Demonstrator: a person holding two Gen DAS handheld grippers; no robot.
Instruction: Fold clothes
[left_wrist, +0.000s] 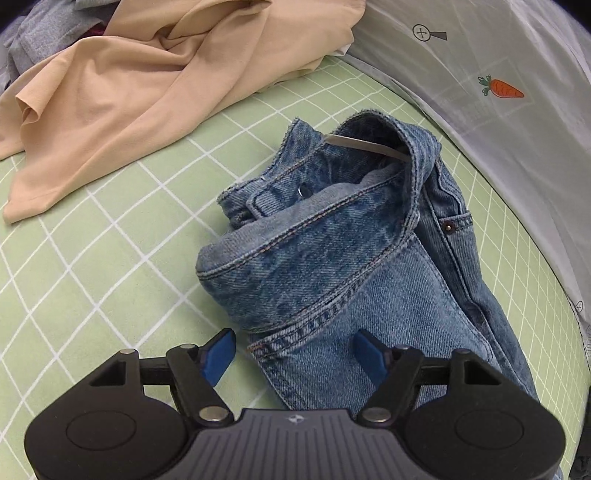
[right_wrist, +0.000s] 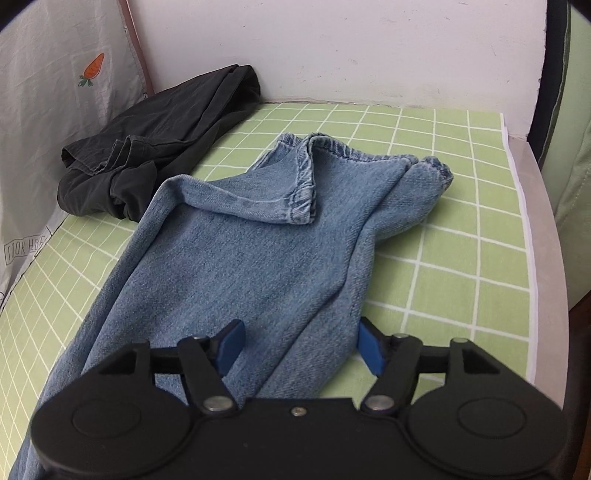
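Observation:
Blue jeans lie on a green checked sheet. In the left wrist view the waistband end (left_wrist: 332, 236) is bunched and folded over, just ahead of my left gripper (left_wrist: 295, 354), which is open and empty above the denim. In the right wrist view the leg end (right_wrist: 258, 251) lies flat, with one hem (right_wrist: 306, 177) folded back on itself. My right gripper (right_wrist: 299, 347) is open and empty over the legs, its blue pads (right_wrist: 232, 343) astride the cloth.
A crumpled beige garment (left_wrist: 140, 92) and grey clothes (left_wrist: 44, 40) lie at the far left. A dark folded garment (right_wrist: 155, 147) sits by the wall. A white carrot-print cloth (left_wrist: 498, 88) borders the sheet. The bed edge (right_wrist: 535, 236) is at right.

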